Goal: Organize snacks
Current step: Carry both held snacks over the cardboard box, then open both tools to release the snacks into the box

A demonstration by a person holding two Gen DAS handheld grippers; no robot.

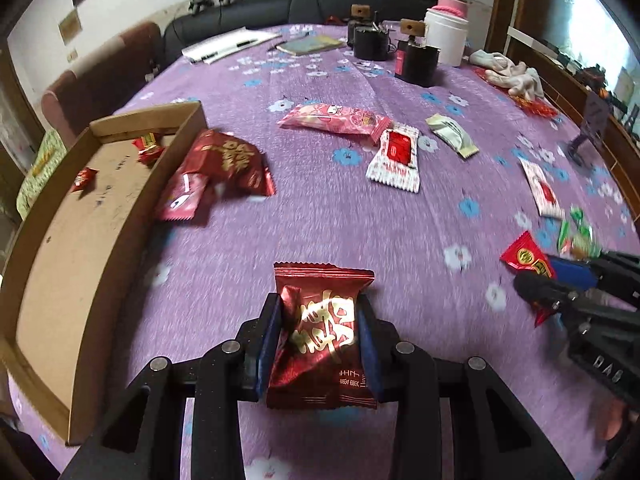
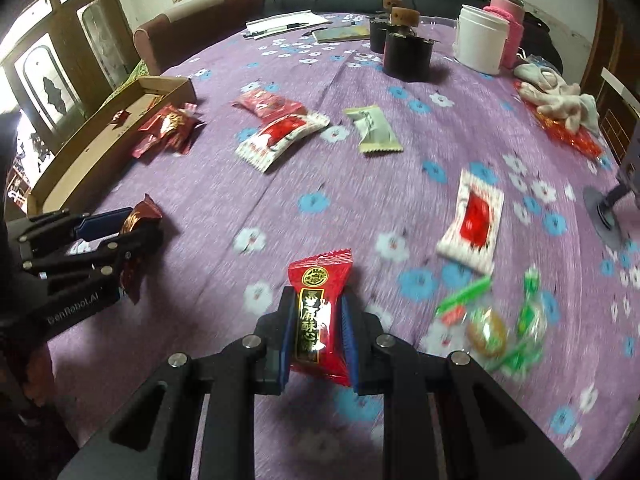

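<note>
Clearance ahead of the left gripper (image 1: 320, 340) is good: bare purple floral tablecloth (image 1: 320, 216) runs forward to the loose packets, and the cardboard tray (image 1: 80, 216) sits forward-left, its near long wall angled toward the fingers. Left jaws clamped on a dark red foil packet (image 1: 324, 336), crinkled and glossy with serrated ends and gold characters I can't read cleanly; it's off the cloth, between the blue pads. Two small red candies (image 1: 116, 160) lie inside the tray, and a matching dark red packet (image 1: 228, 164) leans just outside its right wall. Right gripper (image 2: 320, 332) is pinched together on a slim bright red packet (image 2: 322, 316), with a black strip down the middle carrying gold characters and a round gold emblem on top. Forward-right of it lie a white packet with a red panel (image 2: 472, 224) and green twist-wrapped sweets (image 2: 492, 320), blurred, close beside the right finger. Forward-left there is open cloth up to the left gripper's body, lettered "GenRobot.AI".
</note>
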